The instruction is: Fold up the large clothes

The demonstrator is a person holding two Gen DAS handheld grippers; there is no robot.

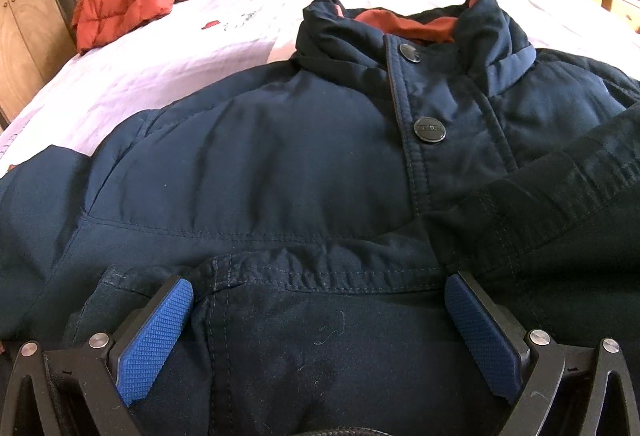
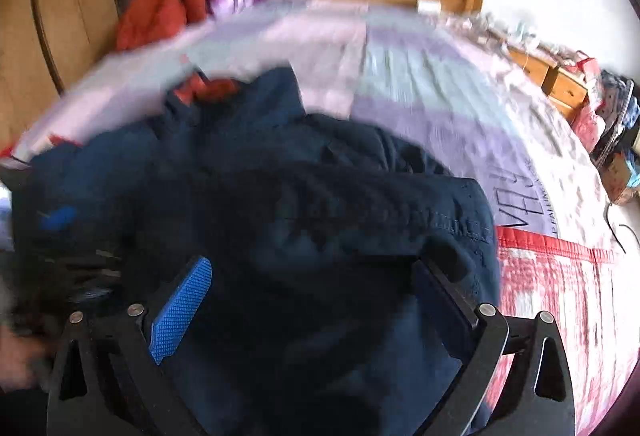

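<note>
Jacket lies front-up on bed. Left gripper gapes wide, holds nothing; right gripper wide w/ sleeve between (grip unclear, blurry). I'd lay sleeve flat across chest.

My left gripper sits low over the navy jacket, its two blue-padded fingers spread wide apart, one on either side of a seam on the jacket's front, below the collar. My right gripper is also spread wide, with a bunched fold of that same jacket lying between its fingers; the view is blurred, so I cannot tell whether the pads touch the cloth. In that right view, my left gripper shows only as a blue smear at the jacket's far left edge.
</note>
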